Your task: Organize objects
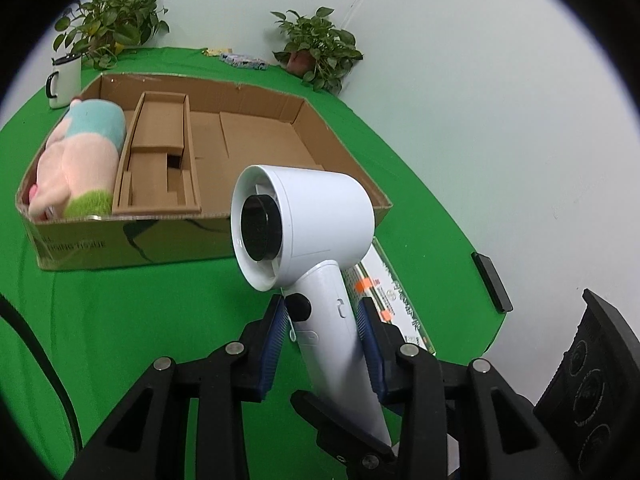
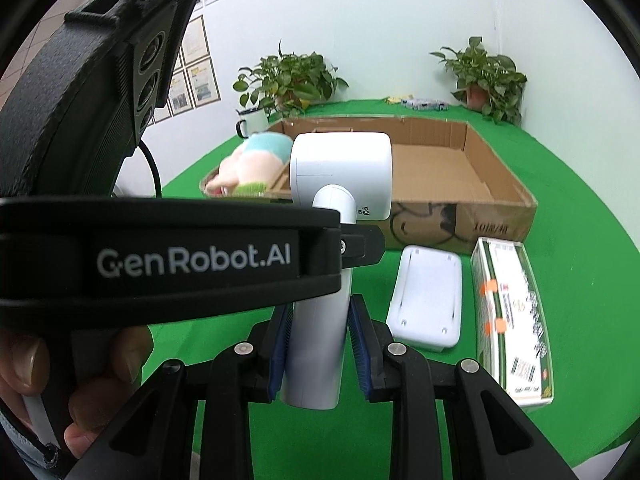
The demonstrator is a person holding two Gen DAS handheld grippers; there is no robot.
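Observation:
A white hair dryer (image 1: 304,220) is held above the green table in front of the cardboard box (image 1: 132,236). My left gripper (image 1: 322,312) is shut on its handle just below the head. My right gripper (image 2: 320,316) is shut on the lower part of the same handle (image 2: 316,344); the dryer's head (image 2: 340,172) points away. The left gripper's body (image 2: 160,256) crosses the right wrist view. A plush toy (image 1: 76,156) lies in the box's left end; it also shows in the right wrist view (image 2: 252,160). The box's right compartment is bare.
A white flat device (image 2: 426,300) and a green-and-white carton (image 2: 512,320) lie on the table right of the dryer. A white mug (image 1: 64,80) and two potted plants (image 1: 108,24) (image 1: 320,48) stand behind the box. A black object (image 1: 492,280) lies at the table's right edge.

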